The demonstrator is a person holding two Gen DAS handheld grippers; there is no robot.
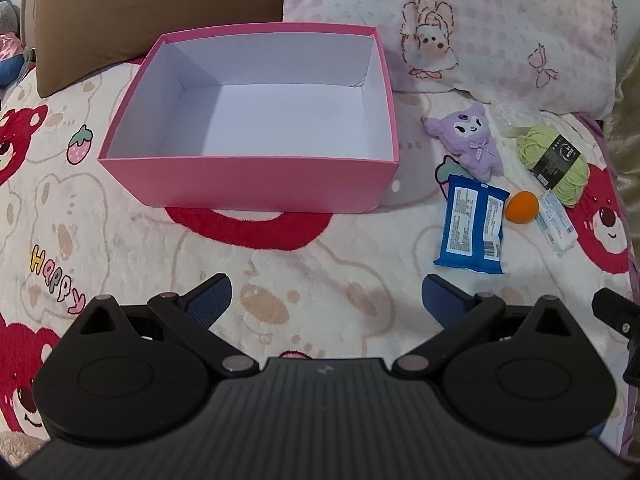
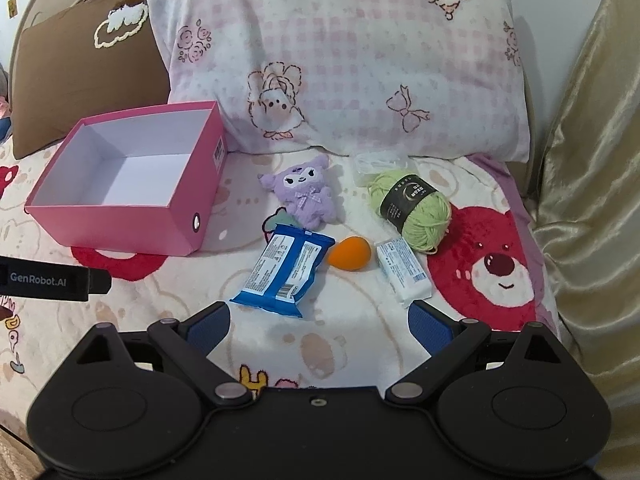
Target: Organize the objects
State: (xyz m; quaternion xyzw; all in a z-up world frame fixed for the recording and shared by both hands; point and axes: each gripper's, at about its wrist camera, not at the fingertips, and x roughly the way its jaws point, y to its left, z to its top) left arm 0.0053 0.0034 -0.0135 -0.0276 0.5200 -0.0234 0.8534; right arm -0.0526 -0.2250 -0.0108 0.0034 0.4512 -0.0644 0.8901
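- The pink box (image 1: 248, 184) stood open on the bear-print blanket (image 1: 120, 240), at approx. 12 o'clock from the left gripper (image 1: 326, 300); its white inside showed bare floor and walls, nothing in it; no lid was seen.
- Left gripper: jaws spread fully wide, only blanket between the blue pads, nothing held; it pointed steeply down in front of the box; probably it waited there to steady or guard the box, but that is my judgement only.
- Right gripper (image 2: 320, 320): jaws also fully wide, nothing held; it hovered just short of the loose things, so it seemed the one meant to pick first.
- The loose things lay in one group to the right of the box, at 12 to 1 o'clock from the right gripper; probably gathered there so each is an easy reach.
- Nearest was the blue snack packet (image 2: 286, 270), lying flat with the printed back up; the orange egg-shaped sponge (image 2: 350, 258) lay just beside it at its 3 o'clock; then the small white packet (image 2: 404, 272).
- Farther, at 12 o'clock, the purple plush toy (image 2: 304, 196) lay face up; the green yarn ball (image 2: 412, 208) was at 1 o'clock, with a clear plastic bag (image 2: 378, 162) behind it, contents not readable.
- The pink checked pillow (image 2: 340, 60) closed the scene at the back; nothing was sorted yet, judging from the empty box.
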